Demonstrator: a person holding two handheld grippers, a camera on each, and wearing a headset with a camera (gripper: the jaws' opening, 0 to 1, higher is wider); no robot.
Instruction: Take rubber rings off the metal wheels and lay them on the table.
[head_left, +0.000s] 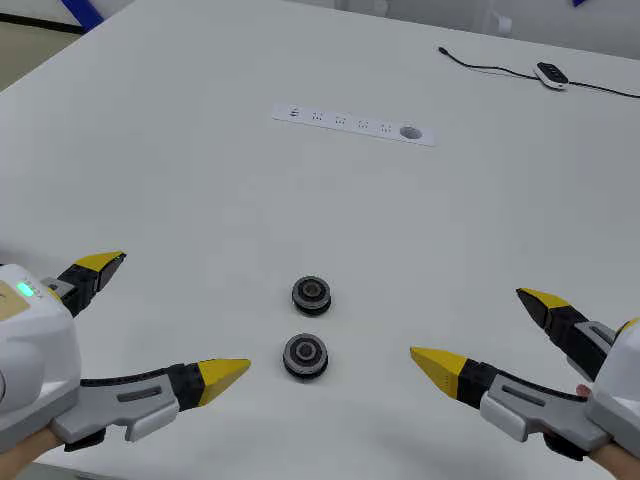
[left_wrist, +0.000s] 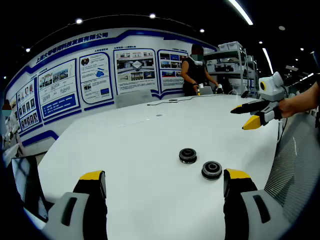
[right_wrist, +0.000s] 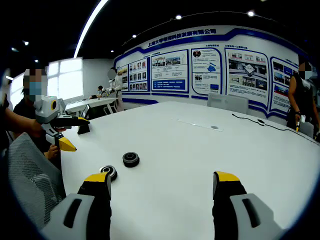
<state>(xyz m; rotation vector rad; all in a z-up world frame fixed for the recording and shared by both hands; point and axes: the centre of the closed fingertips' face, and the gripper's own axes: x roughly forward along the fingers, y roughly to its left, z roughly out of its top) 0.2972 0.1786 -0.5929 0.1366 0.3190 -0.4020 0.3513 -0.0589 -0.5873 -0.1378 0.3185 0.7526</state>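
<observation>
White table, wide and mostly bare, carries two small metal wheels toward its near edge: the near wheel and the far wheel, close together but not touching. Each seems to have its dark rubber ring on. On either side hang the left gripper and the right gripper, both wide open and holding nothing. It looks best to pinch the near wheel with one gripper, hold it steady, and peel the ring off with the other. A power strip lies well beyond, toward the far edge.
</observation>
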